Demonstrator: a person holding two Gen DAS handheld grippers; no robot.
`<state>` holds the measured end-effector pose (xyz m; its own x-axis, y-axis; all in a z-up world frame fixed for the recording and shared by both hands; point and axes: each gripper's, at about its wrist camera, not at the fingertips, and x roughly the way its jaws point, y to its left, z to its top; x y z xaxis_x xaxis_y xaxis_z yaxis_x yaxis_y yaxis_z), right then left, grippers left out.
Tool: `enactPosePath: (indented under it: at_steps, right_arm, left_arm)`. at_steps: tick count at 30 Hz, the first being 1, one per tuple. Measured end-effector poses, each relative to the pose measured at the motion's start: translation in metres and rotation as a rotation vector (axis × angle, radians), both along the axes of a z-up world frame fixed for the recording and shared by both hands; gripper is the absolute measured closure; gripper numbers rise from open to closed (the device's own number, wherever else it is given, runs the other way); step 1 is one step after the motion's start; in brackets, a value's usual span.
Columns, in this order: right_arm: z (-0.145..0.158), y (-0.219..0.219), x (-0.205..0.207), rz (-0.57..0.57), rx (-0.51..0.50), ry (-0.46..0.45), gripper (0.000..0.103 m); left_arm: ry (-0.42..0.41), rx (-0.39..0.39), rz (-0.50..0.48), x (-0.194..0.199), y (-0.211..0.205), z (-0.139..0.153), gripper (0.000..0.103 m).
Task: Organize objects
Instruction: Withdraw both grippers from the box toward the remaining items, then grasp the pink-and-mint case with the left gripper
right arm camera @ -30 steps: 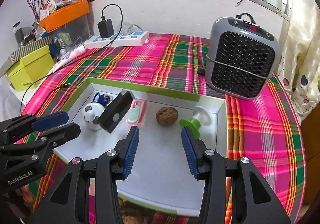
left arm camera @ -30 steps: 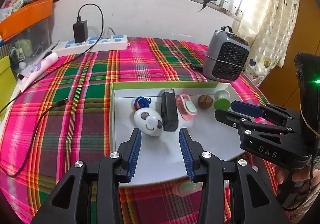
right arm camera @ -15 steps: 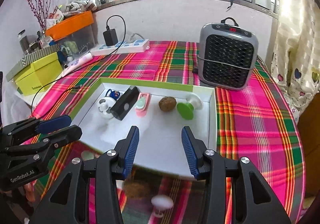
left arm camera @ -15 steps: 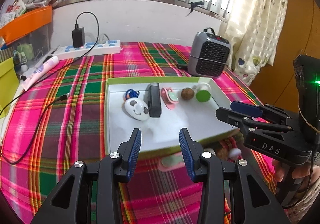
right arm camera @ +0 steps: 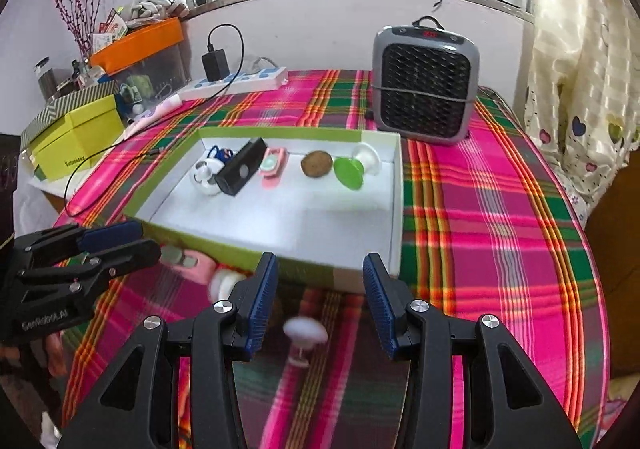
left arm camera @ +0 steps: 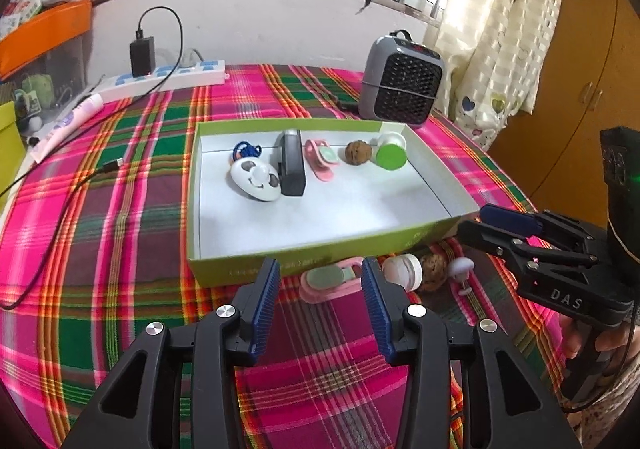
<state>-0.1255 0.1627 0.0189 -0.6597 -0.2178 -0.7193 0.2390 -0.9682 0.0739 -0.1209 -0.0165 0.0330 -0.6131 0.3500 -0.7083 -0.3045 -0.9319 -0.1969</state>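
The left hand-held gripper [left arm camera: 318,291] hangs low over the desk [left arm camera: 120,233], fingers spread wide and holding nothing, pointed at the near wall of the green tray [left arm camera: 256,269]. Just past its fingertips, outside the tray, a pink clip [left arm camera: 328,281] lies flat on the plaid cloth. To the right of the clip sit a white jar [left arm camera: 404,269], a brown walnut [left arm camera: 434,267] and a small white knob [left arm camera: 460,267], close together in a row along the tray's near wall.

The right hand-held gripper [right arm camera: 318,295] is likewise spread and empty, level with the left one and to its right, aimed at the tray's near right corner. The white knob [right arm camera: 304,333] shows blurred between its fingers on the cloth.

Inside the tray, along the far wall, from left to right: a white panda-faced egg [left arm camera: 256,181] with a blue trinket [left arm camera: 246,149] behind it, a black box [left arm camera: 290,161], a second pink clip [left arm camera: 320,159], a second walnut [left arm camera: 355,153] and a green-capped piece [left arm camera: 390,157]. A grey heater [left arm camera: 400,85] stands beyond the tray's far right corner.
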Motion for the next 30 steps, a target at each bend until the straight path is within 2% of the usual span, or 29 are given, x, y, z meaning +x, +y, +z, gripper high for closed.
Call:
enactPosePath:
  at_steps: [21, 30]
  right_arm:
    - [-0.018, 0.005, 0.014, 0.009, 0.011, -0.04, 0.058]
    - [-0.024, 0.0, 0.015, 0.031, 0.029, -0.063, 0.058]
  left_arm:
    - [-0.035, -0.002, -0.124, 0.012, 0.024, -0.01, 0.062]
    - [-0.02, -0.044, -0.11, 0.005, 0.021, -0.009, 0.062]
